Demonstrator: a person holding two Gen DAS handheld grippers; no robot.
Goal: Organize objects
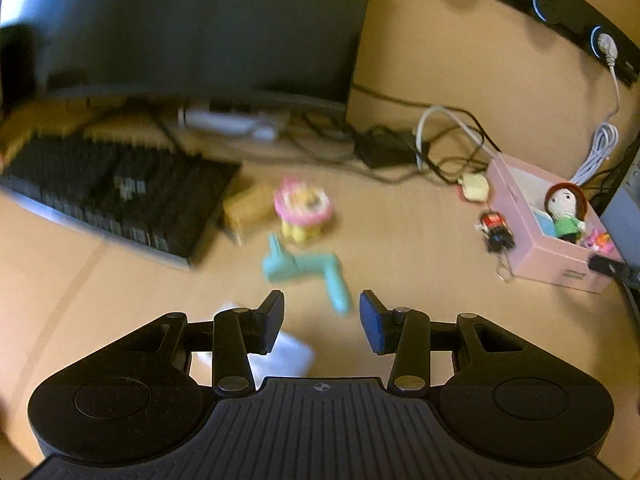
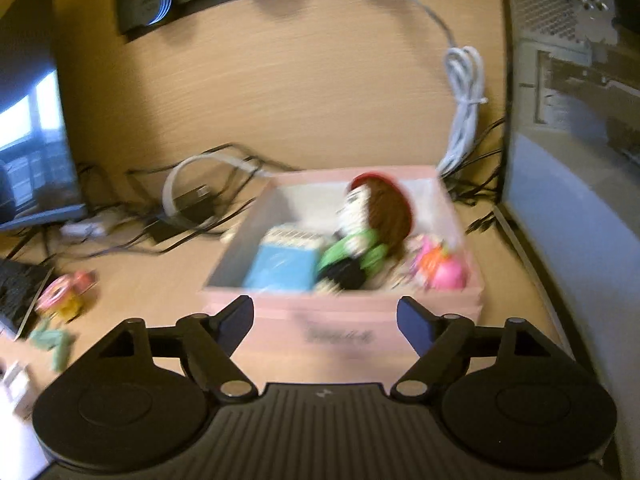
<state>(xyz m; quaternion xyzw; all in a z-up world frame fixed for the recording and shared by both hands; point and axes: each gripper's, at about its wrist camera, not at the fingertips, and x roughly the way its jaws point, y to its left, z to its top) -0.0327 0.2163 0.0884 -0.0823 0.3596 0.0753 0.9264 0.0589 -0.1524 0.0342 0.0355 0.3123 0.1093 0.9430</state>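
The left tool hangs over the tan bench with its two fingers apart and nothing between them. Just past its tips lies a teal bent toy. A little further back sits a pink and yellow round toy, right beside a small tan block. A black keyboard lies to the left of them, under a dark screen. Something white and flat lies on the bench under the left tool, too blurry to name.

Off to the right stands a pink box. A knitted doll with brown hair and a green top sits up inside it. Just outside the box, on the bench, lie a tiny red and black figure and a pale yellow thing. Black and white cords tangle behind them.

The right tool is let go and spread wide, with nothing in it. It hangs just in front of the pink box, near its front wall. Inside the box, the doll leans between a blue packet and a bright pink toy. A grey computer case stands to the right of the box. Far to the left on the bench, the round toy and the teal toy show, well apart from the box.
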